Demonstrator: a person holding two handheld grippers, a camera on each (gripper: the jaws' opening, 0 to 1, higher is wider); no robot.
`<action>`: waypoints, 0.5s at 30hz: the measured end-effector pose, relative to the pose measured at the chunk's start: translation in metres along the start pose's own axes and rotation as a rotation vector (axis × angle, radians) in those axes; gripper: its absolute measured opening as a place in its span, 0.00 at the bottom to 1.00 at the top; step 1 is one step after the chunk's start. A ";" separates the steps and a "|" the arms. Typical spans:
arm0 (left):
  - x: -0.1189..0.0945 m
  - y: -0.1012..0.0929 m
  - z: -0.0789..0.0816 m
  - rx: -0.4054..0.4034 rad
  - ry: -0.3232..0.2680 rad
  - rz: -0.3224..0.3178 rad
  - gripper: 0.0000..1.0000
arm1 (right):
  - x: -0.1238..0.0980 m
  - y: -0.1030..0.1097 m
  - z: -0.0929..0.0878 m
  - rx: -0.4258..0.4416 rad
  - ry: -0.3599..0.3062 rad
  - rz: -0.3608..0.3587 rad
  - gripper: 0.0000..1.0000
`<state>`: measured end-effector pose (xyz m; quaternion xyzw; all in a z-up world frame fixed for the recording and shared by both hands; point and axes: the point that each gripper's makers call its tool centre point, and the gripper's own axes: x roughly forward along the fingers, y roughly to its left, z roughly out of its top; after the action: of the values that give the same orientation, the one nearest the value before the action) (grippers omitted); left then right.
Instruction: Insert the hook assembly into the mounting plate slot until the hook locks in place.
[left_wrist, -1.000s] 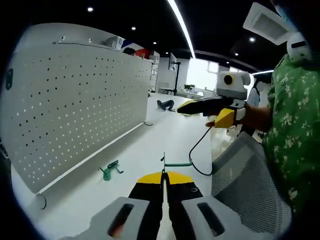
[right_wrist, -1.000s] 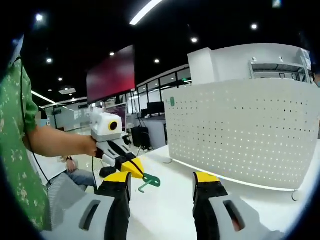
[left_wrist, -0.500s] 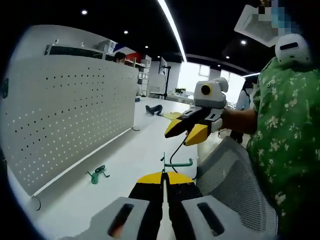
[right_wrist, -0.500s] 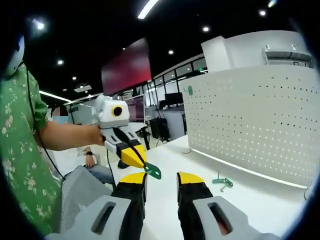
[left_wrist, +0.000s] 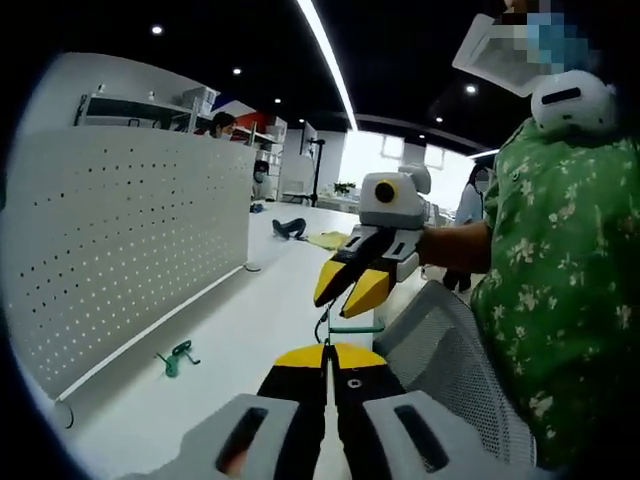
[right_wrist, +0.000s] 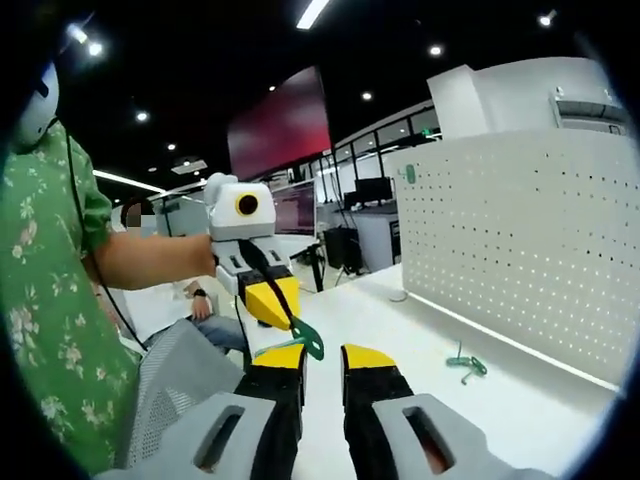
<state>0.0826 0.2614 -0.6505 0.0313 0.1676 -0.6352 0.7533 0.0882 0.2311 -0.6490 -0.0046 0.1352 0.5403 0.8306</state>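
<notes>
Pegboard (left_wrist: 120, 250), i.e. the mounting plate, is standing upright along the far edge of the white desk (left_wrist: 270, 300); in the right gripper view it's sitting at the right (right_wrist: 540, 250). Insertion isn't started yet. Step in hand, as I judge it: a mid-air handover or regrip of the green hook (left_wrist: 345, 325) betw. the two claws, well apart from the pegboard.

Left claw (left_wrist: 328, 358) is shut on the hook's flat end; seen from the right gripper view (right_wrist: 285, 318) its yellow tips are pinching the hook (right_wrist: 308, 340). Right claw (right_wrist: 322, 358) is part-open, jaws narrowing, tips just beside the hook; in the left gripper view (left_wrist: 345, 290) it's hovering right above it.

A spare green hook (left_wrist: 173, 357) is lying on the desk near the pegboard's foot (right_wrist: 466, 364).

Next: right claw needs to close on the hook, then carry it across to a slot.

Vs 1 s ago: right claw was wide open and further off; it's now closer and narrower.
</notes>
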 end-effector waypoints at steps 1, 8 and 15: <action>0.000 -0.002 0.001 -0.001 -0.003 -0.004 0.01 | 0.000 0.001 0.000 -0.002 0.002 0.005 0.12; -0.001 -0.009 0.002 0.000 -0.007 -0.026 0.01 | 0.002 0.009 0.000 0.003 0.001 0.046 0.08; 0.000 -0.011 0.000 -0.005 -0.007 -0.031 0.01 | 0.004 0.015 -0.001 0.004 0.007 0.075 0.04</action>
<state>0.0723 0.2596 -0.6487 0.0248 0.1669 -0.6464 0.7441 0.0758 0.2409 -0.6488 0.0004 0.1392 0.5707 0.8092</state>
